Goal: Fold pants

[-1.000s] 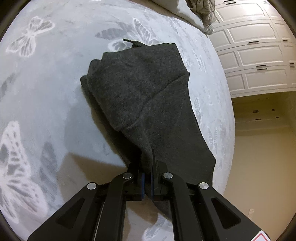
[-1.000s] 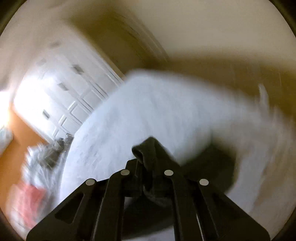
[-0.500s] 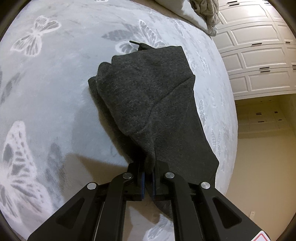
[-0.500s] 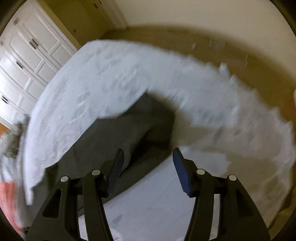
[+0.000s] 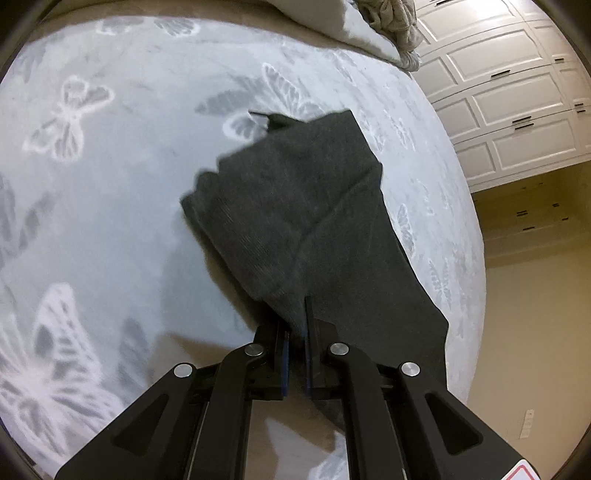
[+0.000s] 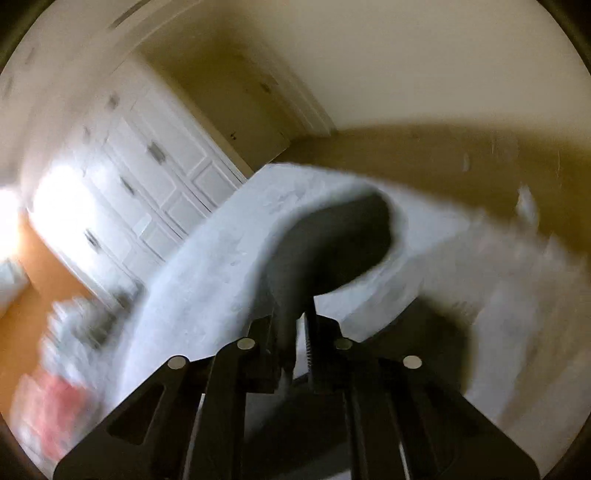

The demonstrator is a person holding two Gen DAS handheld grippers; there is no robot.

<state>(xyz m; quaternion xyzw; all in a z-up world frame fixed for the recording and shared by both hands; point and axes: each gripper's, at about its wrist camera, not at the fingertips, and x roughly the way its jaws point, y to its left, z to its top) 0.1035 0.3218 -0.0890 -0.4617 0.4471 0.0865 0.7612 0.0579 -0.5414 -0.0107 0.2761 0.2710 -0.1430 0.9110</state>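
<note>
Dark grey pants (image 5: 295, 206) lie partly folded on a pale grey bed cover with a butterfly print (image 5: 110, 184). My left gripper (image 5: 295, 328) is shut on the near edge of the pants and holds it a little above the cover. In the blurred right wrist view, my right gripper (image 6: 295, 328) is shut on another part of the pants (image 6: 332, 243), which bulges up in front of the fingers over the cover (image 6: 207, 280).
White panelled wardrobe doors (image 5: 509, 122) stand beyond the bed's right edge, with beige floor (image 5: 535, 332) below. A pillow and a knitted item (image 5: 388, 26) lie at the bed's far end. A blurred red and grey heap (image 6: 55, 387) shows at the left of the right wrist view.
The right gripper was open half a second ago and is now shut on the pants, swinging fast. The left gripper kept its hold and drew the pants slightly rightward and farther away.
</note>
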